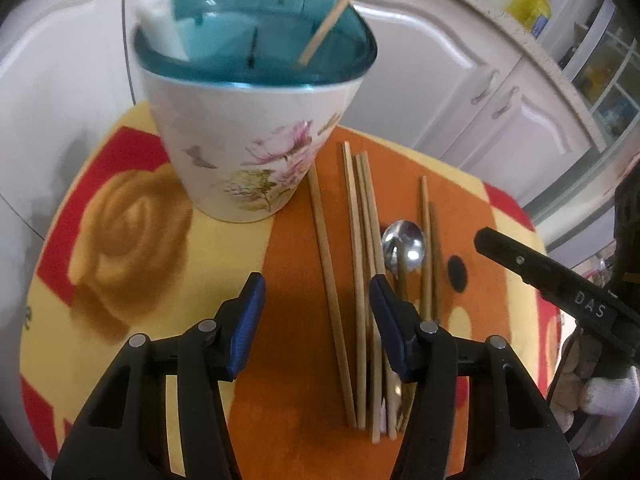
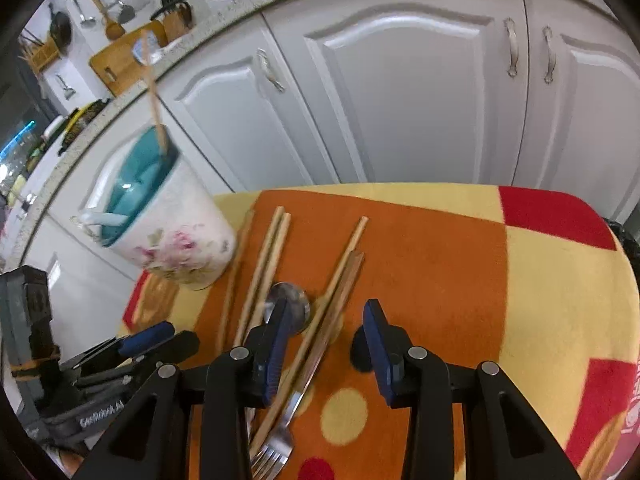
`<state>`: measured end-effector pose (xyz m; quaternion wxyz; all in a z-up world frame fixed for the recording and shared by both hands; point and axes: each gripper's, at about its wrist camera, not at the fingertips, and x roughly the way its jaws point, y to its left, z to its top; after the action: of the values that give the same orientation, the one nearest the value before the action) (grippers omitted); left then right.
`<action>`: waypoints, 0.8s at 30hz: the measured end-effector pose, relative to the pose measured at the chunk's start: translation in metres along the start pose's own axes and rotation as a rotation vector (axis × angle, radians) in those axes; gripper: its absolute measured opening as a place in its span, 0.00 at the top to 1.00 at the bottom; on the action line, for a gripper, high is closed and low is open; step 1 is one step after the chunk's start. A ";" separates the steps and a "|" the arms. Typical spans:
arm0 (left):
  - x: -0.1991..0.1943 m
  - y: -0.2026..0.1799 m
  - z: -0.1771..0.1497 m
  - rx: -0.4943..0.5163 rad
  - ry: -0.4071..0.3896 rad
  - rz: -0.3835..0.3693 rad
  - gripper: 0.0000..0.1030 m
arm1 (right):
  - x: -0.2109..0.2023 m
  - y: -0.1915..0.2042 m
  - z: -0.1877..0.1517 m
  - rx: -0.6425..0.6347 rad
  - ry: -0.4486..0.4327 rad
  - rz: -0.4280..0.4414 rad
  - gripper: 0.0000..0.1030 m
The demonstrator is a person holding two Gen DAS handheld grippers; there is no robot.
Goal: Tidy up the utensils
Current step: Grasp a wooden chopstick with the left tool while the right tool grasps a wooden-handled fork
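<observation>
Fork (image 2: 276, 446) handle half hidden beneath chopsticks (image 2: 320, 332), tines cut off.

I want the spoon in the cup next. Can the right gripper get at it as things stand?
Probably yes. The right gripper is open just above the spoon, nothing covering the bowl, though chopsticks lie tight alongside and may get pinched too.

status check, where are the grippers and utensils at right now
Left gripper and right gripper open, empty. One chopstick in holder; chopsticks, spoon, fork loose on mat. Nothing blocking.
</observation>
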<state>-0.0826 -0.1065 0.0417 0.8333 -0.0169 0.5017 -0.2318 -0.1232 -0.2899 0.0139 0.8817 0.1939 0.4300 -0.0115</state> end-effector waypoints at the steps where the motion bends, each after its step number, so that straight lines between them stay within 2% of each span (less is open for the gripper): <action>1: 0.005 -0.002 0.001 0.003 0.006 0.012 0.49 | 0.008 -0.005 0.001 0.030 0.012 -0.003 0.65; 3: 0.013 -0.006 0.003 0.009 0.012 0.037 0.49 | 0.017 -0.010 0.003 0.061 0.024 0.015 0.66; 6: 0.027 -0.006 0.004 0.009 0.041 0.057 0.49 | 0.032 -0.010 0.007 0.054 0.050 0.004 0.74; 8: 0.028 -0.009 0.004 0.026 0.025 0.070 0.49 | 0.039 -0.006 0.008 0.046 0.064 -0.005 0.85; 9: 0.030 -0.011 0.005 0.033 0.029 0.074 0.49 | 0.042 -0.006 0.008 0.048 0.065 0.003 0.86; 11: 0.032 -0.015 0.006 0.057 0.029 0.072 0.60 | 0.044 -0.005 0.007 0.054 0.056 0.012 0.89; 12: 0.033 -0.015 0.007 0.055 0.034 0.057 0.79 | 0.041 -0.005 0.006 0.052 0.053 0.011 0.90; 13: 0.035 -0.015 0.007 0.054 0.049 0.052 0.87 | 0.040 -0.006 0.004 0.057 0.053 0.014 0.90; 15: 0.034 -0.014 0.005 0.068 0.052 0.026 0.93 | 0.034 -0.012 -0.001 0.079 0.057 0.019 0.90; 20: 0.027 -0.009 -0.004 0.056 0.089 -0.054 0.95 | 0.012 -0.028 -0.018 0.106 0.058 0.019 0.90; 24: 0.013 -0.006 -0.021 0.064 0.126 -0.081 0.95 | -0.005 -0.032 -0.032 0.107 0.065 0.041 0.90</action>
<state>-0.0973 -0.1126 0.0215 0.7902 0.0041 0.5443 -0.2817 -0.1560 -0.3086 -0.0106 0.8557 0.2496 0.4532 -0.0098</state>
